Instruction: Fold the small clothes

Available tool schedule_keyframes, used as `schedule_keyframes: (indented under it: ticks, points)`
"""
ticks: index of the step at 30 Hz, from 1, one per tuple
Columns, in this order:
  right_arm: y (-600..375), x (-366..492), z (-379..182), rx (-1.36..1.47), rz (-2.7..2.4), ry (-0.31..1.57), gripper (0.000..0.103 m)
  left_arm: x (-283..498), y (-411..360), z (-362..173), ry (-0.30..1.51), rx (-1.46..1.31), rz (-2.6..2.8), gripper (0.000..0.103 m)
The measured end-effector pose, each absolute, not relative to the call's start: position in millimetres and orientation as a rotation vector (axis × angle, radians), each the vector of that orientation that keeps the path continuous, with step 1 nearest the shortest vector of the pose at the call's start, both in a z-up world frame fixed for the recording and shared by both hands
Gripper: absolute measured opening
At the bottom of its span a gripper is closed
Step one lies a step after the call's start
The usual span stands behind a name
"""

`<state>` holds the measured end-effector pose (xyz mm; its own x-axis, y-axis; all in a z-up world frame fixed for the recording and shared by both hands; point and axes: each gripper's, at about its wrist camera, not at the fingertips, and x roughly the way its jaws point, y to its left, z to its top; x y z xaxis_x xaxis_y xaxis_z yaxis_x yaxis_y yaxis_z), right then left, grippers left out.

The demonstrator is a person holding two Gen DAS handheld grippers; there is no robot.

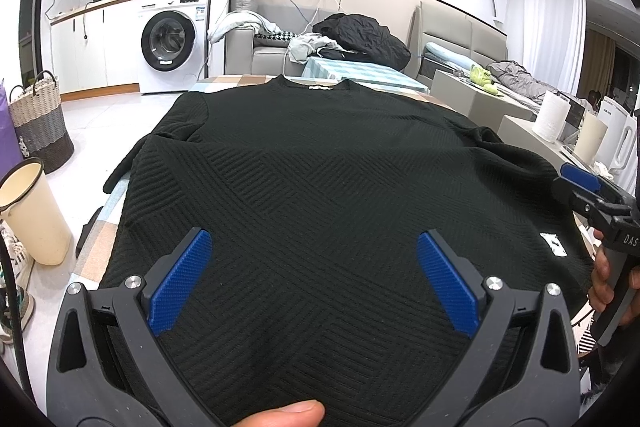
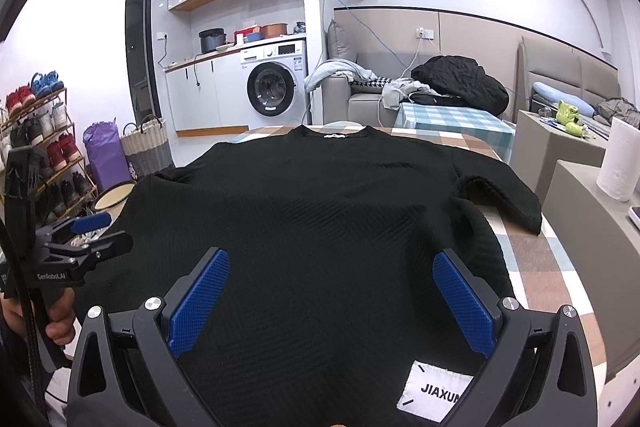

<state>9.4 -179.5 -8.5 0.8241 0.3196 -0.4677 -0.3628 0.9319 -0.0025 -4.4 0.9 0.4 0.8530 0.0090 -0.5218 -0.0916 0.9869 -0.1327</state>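
I have a black sweater (image 1: 320, 187) spread flat on a checked table (image 2: 536, 259), collar (image 2: 334, 133) at the far end and hem nearest me. My left gripper (image 1: 316, 283) hangs over the near left part of the body, jaws wide apart and holding nothing. My right gripper (image 2: 332, 299) hangs over the near right part, also spread wide and empty, with the white label (image 2: 434, 395) just beside its right finger.

The knit looks thick and ribbed, so I judge it soft but fairly heavy for a small garment: it will drape and sag rather than hold a crease, and the texture should give the blue pads (image 1: 180, 283) good bite. It is not fragile, though a shallow pinch may catch only the top layer.

The right sleeve (image 2: 500, 199) is already curled in on itself near the table edge; the left sleeve (image 1: 132, 163) trails off the left side. I would take hold at the hem corners, or at a sleeve cuff and the shoulder seam, pinching both layers at the edge. Lifting low and dragging slowly should keep the rest from bunching.
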Motion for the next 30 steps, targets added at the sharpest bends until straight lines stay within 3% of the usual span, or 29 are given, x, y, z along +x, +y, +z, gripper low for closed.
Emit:
schedule_keyframes:
  ticks: [30]
  points:
    - [-170,38,15,-0.052,0.27,0.64,0.103,10,2,35,0.559,-0.065,0.082,0.102]
